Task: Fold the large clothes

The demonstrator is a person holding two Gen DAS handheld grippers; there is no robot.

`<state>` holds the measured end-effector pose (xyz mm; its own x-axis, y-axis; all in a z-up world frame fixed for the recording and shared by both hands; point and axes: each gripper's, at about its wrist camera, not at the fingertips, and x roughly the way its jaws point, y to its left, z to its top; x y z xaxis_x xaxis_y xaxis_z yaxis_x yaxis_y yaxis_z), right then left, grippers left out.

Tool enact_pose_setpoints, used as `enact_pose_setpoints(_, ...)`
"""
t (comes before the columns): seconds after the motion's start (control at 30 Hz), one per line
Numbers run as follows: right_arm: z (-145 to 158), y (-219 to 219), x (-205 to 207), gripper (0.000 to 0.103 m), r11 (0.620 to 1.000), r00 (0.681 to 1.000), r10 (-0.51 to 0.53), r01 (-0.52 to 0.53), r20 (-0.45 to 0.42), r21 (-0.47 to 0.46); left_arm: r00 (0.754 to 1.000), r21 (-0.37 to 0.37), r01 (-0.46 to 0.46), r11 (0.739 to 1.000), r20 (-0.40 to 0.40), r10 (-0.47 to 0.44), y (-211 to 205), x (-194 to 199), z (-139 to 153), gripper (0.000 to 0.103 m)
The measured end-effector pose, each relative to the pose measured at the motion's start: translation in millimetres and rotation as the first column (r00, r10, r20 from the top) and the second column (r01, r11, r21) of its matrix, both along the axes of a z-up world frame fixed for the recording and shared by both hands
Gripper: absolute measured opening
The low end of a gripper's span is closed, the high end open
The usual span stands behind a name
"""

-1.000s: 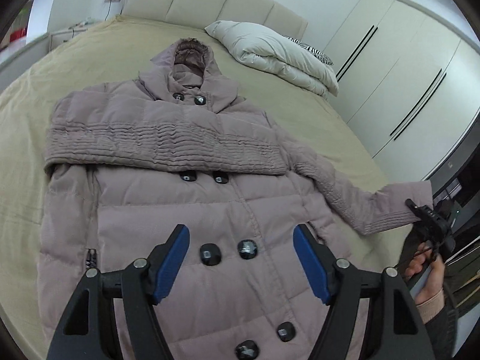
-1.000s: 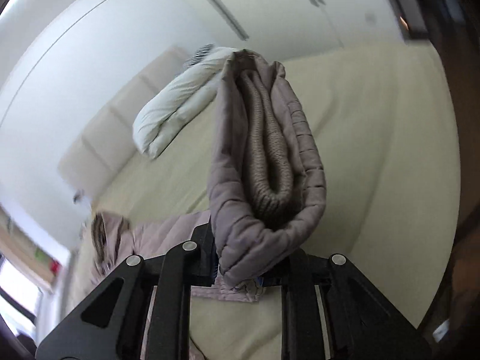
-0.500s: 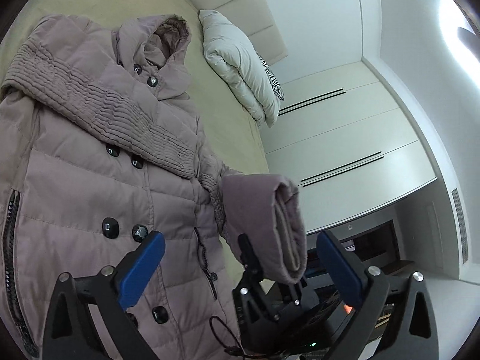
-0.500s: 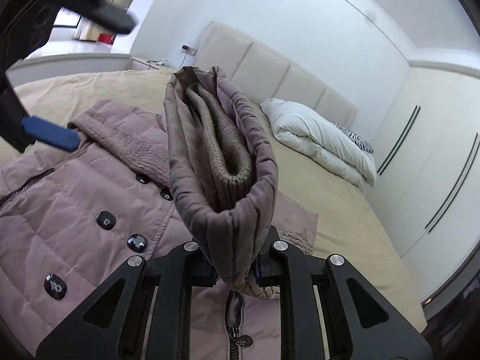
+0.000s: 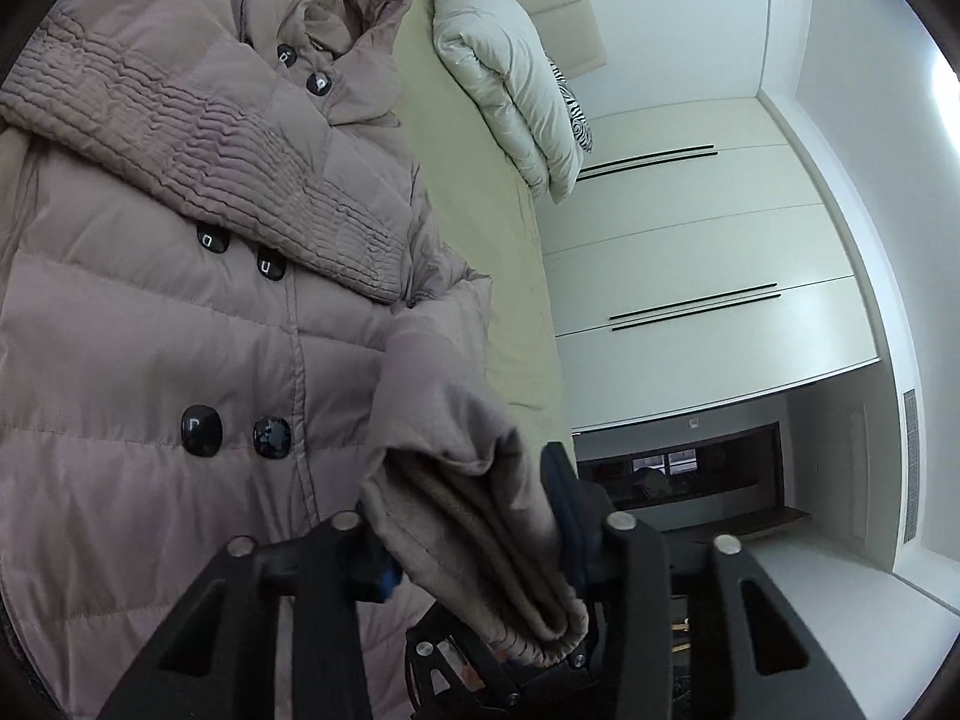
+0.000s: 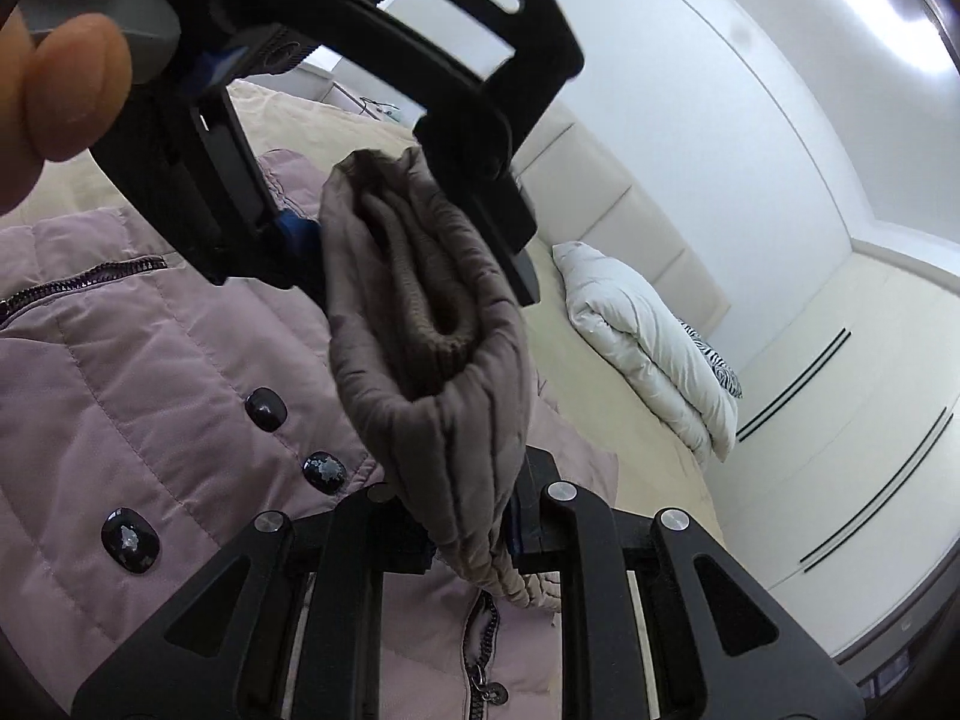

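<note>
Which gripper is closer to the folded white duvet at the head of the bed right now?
Neither clearly: both the left gripper and right gripper clamp the same sleeve cuff over the coat's lower front, with the duvet well beyond both.

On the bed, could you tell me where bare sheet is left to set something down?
Free: the sheet strip between the coat and the folded duvet, and the sheet below that duvet. Crowded: over the coat front, where both tools grip the sleeve cuff.
</note>
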<state>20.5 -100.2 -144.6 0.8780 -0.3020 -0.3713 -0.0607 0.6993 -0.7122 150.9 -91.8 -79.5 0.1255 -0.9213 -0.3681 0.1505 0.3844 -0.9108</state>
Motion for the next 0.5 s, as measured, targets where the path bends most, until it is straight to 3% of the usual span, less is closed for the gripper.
enact_pose_setpoints(0.07, -0.2, 2.6, -1.5, 0.021, 1.000, 1.000, 0.004, -0.004, 0.001, 0.009, 1.000, 0.001, -0.001, 1.000, 0.004, 0.001, 0.4, 5.5, 4.2, 0.022)
enact_pose_setpoints(0.17, 3.0, 1.2, -8.4, 0.039, 0.996, 0.999, 0.020, -0.023, 0.030, 0.084, 0.997, 0.011, -0.048, 0.999, 0.059, 0.047, 10.9, 23.1, 25.8, 0.020)
enact_pose_setpoints(0.2, 6.9, -3.7, -10.2, 0.066, 0.991, 0.999, 0.013, -0.018, 0.036, 0.130, 0.995, 0.007, -0.070, 0.998, 0.077, 0.069, 17.2, 31.0, 35.2, 0.020)
enact_pose_setpoints(0.23, 9.9, -12.3, -10.9, 0.081, 0.981, 0.999, 0.006, -0.015, 0.045, 0.196, 0.991, 0.003, -0.091, 0.996, 0.096, 0.090, 24.7, 38.7, 46.3, 0.019)
enact_pose_setpoints(0.3, 22.2, -42.8, -9.9, 0.082, 0.913, 0.999, -0.023, 0.005, 0.040, 0.407, 0.983, -0.009, -0.126, 0.992, 0.136, 0.126, 40.3, 53.0, 71.4, 0.019)
enact_pose_setpoints(0.33, 23.7, -66.2, -4.5, 0.082, 0.847, 0.999, -0.045, 0.037, 0.001, 0.530, 0.978, -0.015, -0.141, 0.990, 0.156, 0.141, 47.7, 59.1, 84.9, 0.019)
enact_pose_setpoints(0.37, 25.7, -94.2, 6.8, 0.082, 0.735, 0.997, -0.052, 0.074, -0.052, 0.674, 0.972, -0.019, -0.155, 0.988, 0.173, 0.156, 52.7, 65.0, 96.4, 0.019)
enact_pose_setpoints(0.4, 23.7, -124.0, 15.8, 0.082, 0.577, 0.995, -0.043, 0.101, -0.093, 0.811, 0.966, -0.023, -0.170, 0.985, 0.194, 0.172, 58.2, 70.0, 109.0, 0.019)
enact_pose_setpoints(0.43, 17.5, -153.5, 23.2, 0.082, 0.393, 0.993, -0.031, 0.121, -0.118, 0.912, 0.960, -0.026, -0.183, 0.983, 0.213, 0.185, 63.2, 73.8, 119.6, 0.019)
enact_pose_setpoints(0.47, 9.6, -177.6, 27.6, 0.082, 0.229, 0.991, -0.019, 0.133, -0.132, 0.964, 0.954, -0.026, -0.195, 0.980, 0.229, 0.196, 65.8, 78.1, 127.9, 0.019)
enact_pose_setpoints(0.5, -1.9, -199.7, 35.4, 0.082, 0.042, 0.990, 0.000, 0.139, -0.139, 0.989, 0.946, -0.027, -0.209, 0.977, 0.246, 0.209, 70.5, 82.4, 136.4, 0.019)
